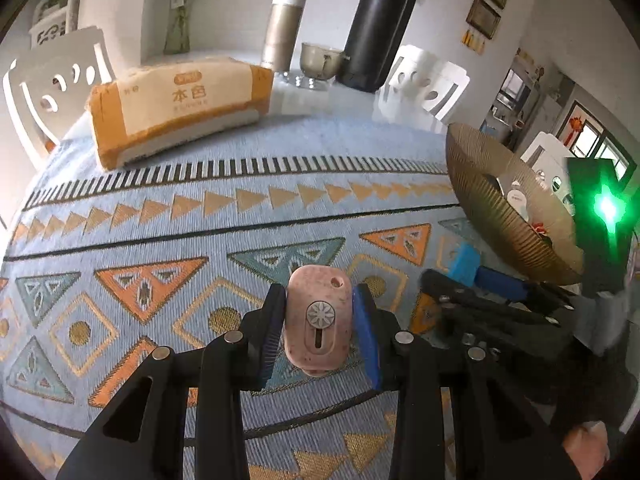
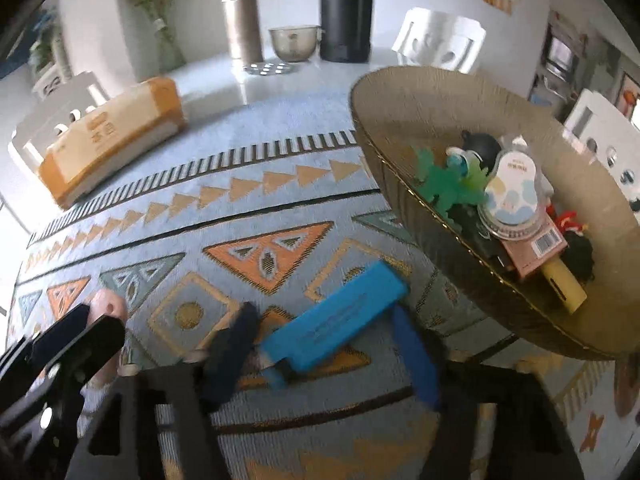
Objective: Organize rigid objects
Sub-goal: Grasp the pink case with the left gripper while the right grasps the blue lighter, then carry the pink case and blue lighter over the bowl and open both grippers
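Note:
In the left wrist view my left gripper (image 1: pixel 318 322) straddles a pink oblong object (image 1: pixel 317 318) with a round flower button, lying on the patterned cloth; its pads stand close beside it with small gaps. In the right wrist view my right gripper (image 2: pixel 328 354) is open around a blue rectangular block (image 2: pixel 340 316) lying askew on the cloth, not squeezed. The blue block (image 1: pixel 464 262) and right gripper also show at the right of the left wrist view. A ribbed brown bowl (image 2: pixel 400 92) to the right holds several small items.
An orange tissue pack (image 1: pixel 176 108) lies at the back left. A metal canister (image 1: pixel 282 32), a small cup (image 1: pixel 320 60) and a tall black flask (image 1: pixel 380 28) stand at the far edge. White chairs surround the table. The bowl (image 1: pixel 480 184) sits at the right.

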